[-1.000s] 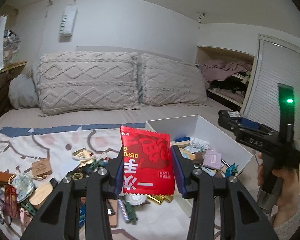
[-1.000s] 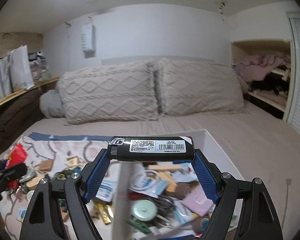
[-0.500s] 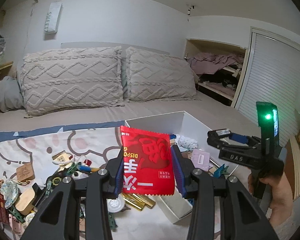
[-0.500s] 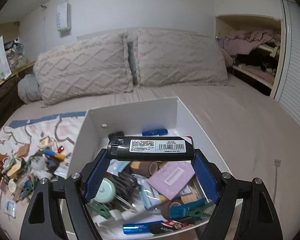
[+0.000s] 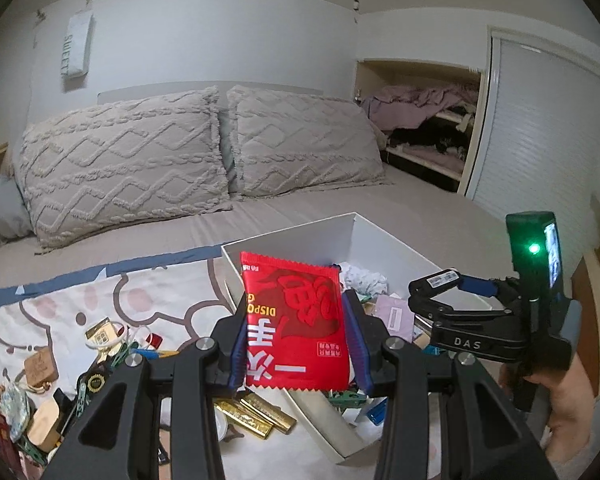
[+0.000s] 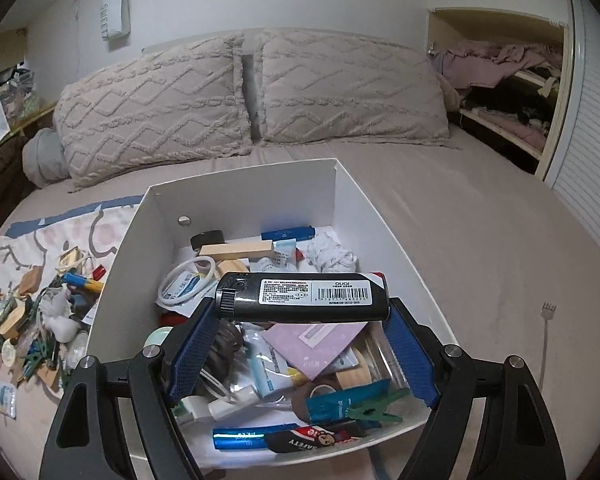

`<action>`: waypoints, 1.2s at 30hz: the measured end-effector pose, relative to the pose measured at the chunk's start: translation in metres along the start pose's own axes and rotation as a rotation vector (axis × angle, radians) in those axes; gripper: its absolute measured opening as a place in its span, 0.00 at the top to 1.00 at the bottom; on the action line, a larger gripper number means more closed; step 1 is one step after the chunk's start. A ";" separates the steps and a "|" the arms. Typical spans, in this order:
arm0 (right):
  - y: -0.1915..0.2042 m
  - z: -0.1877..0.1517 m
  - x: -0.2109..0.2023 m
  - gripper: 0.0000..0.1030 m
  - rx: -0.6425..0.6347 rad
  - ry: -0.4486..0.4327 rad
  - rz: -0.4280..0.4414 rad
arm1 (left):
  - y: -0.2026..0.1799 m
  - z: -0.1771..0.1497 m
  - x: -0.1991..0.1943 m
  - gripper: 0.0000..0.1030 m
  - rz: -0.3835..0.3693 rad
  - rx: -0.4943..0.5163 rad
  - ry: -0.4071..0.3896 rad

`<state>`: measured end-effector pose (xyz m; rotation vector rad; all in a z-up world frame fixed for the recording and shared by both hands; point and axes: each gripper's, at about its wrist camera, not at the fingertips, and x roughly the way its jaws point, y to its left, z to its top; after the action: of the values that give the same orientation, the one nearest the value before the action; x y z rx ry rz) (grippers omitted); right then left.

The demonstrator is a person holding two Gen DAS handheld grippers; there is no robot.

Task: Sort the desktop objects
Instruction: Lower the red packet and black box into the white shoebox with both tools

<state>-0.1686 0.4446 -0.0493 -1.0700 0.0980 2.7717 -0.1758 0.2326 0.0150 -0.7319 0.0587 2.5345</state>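
left claw (image 5: 296, 340) clenched on upright red sachet (image 5: 294, 320), held above near-left edge of white box (image 5: 300, 240) | right claw (image 6: 302, 344) clenched endwise on black lighter (image 6: 302, 296), level over the box's filled interior | box sat on bed (image 6: 480, 240); loose items (image 5: 80, 364) lay left of it

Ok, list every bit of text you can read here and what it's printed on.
"SWEET": white wall hanging.
"DISPO", cut off: red packet in left claw.
"DAS": right claw.
"SAFETY": black tag in the white box.
Black lighter label: print too small.
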 end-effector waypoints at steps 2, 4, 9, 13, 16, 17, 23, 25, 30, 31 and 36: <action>-0.004 -0.001 0.001 0.19 0.003 0.006 -0.013 | -0.006 0.002 0.008 0.59 0.005 0.025 0.014; -0.007 -0.001 0.001 0.19 0.006 0.011 -0.027 | -0.012 0.003 0.015 0.59 0.006 0.042 0.031; -0.009 -0.005 0.004 0.19 -0.015 0.038 -0.046 | -0.030 0.005 0.037 0.60 0.004 0.088 0.098; -0.008 -0.006 0.005 0.19 -0.034 0.056 -0.074 | -0.044 0.006 0.051 0.60 -0.014 0.108 0.142; -0.007 -0.008 0.005 0.19 -0.051 0.068 -0.078 | -0.052 0.006 0.059 0.60 -0.027 0.113 0.166; -0.007 -0.008 0.006 0.19 -0.051 0.071 -0.075 | -0.055 0.005 0.062 0.60 -0.030 0.115 0.172; -0.008 -0.009 0.002 0.19 -0.057 0.076 -0.081 | -0.062 0.001 0.078 0.60 -0.027 0.130 0.233; -0.009 -0.009 0.001 0.19 -0.055 0.072 -0.077 | -0.062 0.000 0.083 0.60 -0.029 0.125 0.259; -0.010 -0.010 0.005 0.19 -0.064 0.084 -0.080 | -0.060 0.001 0.096 0.60 -0.026 0.110 0.304; -0.010 -0.010 0.006 0.19 -0.065 0.087 -0.082 | -0.060 0.001 0.100 0.60 -0.022 0.109 0.318; -0.008 -0.010 0.011 0.19 -0.081 0.100 -0.105 | -0.062 0.006 0.115 0.60 -0.003 0.104 0.384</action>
<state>-0.1684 0.4527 -0.0642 -1.1967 -0.0567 2.6491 -0.2333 0.3395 -0.0323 -1.1626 0.3154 2.3330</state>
